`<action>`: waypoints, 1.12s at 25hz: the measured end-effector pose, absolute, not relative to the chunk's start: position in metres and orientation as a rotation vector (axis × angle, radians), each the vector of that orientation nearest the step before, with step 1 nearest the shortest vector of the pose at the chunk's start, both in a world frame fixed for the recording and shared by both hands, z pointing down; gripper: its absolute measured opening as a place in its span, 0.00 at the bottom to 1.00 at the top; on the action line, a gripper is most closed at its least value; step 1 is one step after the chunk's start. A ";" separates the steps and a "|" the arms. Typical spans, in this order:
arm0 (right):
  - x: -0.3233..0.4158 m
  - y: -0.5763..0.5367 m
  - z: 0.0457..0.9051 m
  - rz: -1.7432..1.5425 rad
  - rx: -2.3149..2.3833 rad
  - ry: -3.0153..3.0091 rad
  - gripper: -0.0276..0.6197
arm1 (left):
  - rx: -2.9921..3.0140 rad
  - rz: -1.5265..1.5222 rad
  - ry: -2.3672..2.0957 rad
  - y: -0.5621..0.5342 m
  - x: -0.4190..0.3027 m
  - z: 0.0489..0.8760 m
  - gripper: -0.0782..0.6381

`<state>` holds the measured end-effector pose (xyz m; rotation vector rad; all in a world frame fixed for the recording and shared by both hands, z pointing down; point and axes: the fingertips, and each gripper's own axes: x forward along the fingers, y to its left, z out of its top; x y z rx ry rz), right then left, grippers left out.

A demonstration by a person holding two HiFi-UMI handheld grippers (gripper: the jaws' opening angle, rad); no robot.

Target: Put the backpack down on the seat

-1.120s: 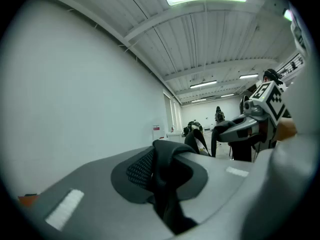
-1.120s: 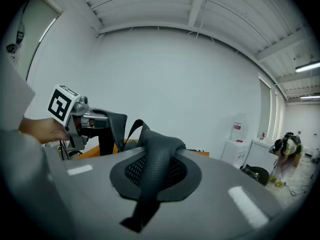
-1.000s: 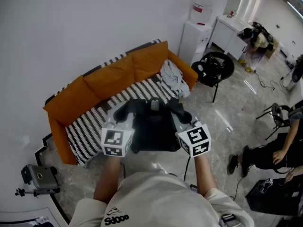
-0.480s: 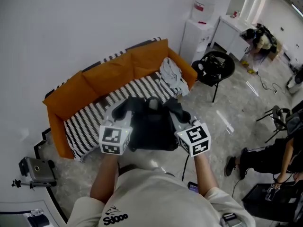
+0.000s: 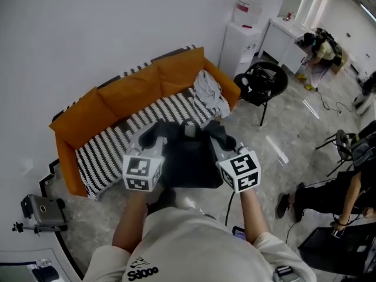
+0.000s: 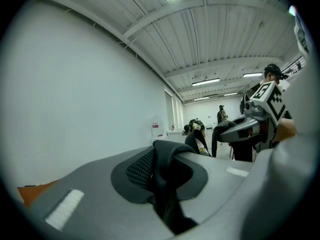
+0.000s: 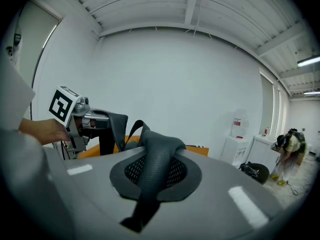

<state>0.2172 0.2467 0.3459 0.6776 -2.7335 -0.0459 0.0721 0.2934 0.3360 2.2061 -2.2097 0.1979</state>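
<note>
Between left gripper (image 5: 151, 138) and right gripper (image 5: 218, 138): backpack (image 5: 188, 163) hanging | each clamped tight on a shoulder strap (image 7: 152, 171) | seat (image 5: 111, 148) ahead, below, equally near both.

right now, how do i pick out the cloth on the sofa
Start at the orange sofa. At its end nearest the black chair, a grey cloth lies crumpled on the seat. It is the only loose, pale heap on the striped cover.
</note>
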 end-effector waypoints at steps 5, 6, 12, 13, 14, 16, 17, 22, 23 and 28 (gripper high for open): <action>0.222 0.236 0.345 -0.047 0.714 -2.731 0.05 | 2.238 0.184 -2.196 0.280 0.075 0.335 0.17; 0.220 0.232 0.346 -0.046 0.721 -2.731 0.05 | 2.245 0.184 -2.193 0.276 0.074 0.335 0.17; 0.210 0.209 0.349 -0.035 0.728 -2.727 0.05 | 2.247 0.170 -2.190 0.250 0.064 0.337 0.17; 0.209 0.203 0.350 -0.032 0.731 -2.725 0.05 | 2.246 0.168 -2.189 0.245 0.063 0.338 0.17; 0.207 0.197 0.351 -0.029 0.735 -2.722 0.05 | 2.248 0.168 -2.188 0.239 0.062 0.340 0.17; 0.201 0.185 0.355 -0.025 0.738 -2.718 0.05 | 2.252 0.170 -2.183 0.227 0.056 0.345 0.17; 0.196 0.179 0.356 -0.023 0.738 -2.716 0.05 | 2.252 0.172 -2.179 0.220 0.052 0.348 0.17; 0.171 0.138 0.366 -0.006 0.721 -2.698 0.05 | 2.242 0.189 -2.163 0.180 0.030 0.355 0.17; 0.166 0.130 0.368 -0.001 0.718 -2.694 0.05 | 2.238 0.194 -2.160 0.172 0.026 0.358 0.17; 0.138 0.090 0.375 0.019 0.718 -2.685 0.05 | 2.216 0.208 -2.141 0.129 -0.003 0.369 0.17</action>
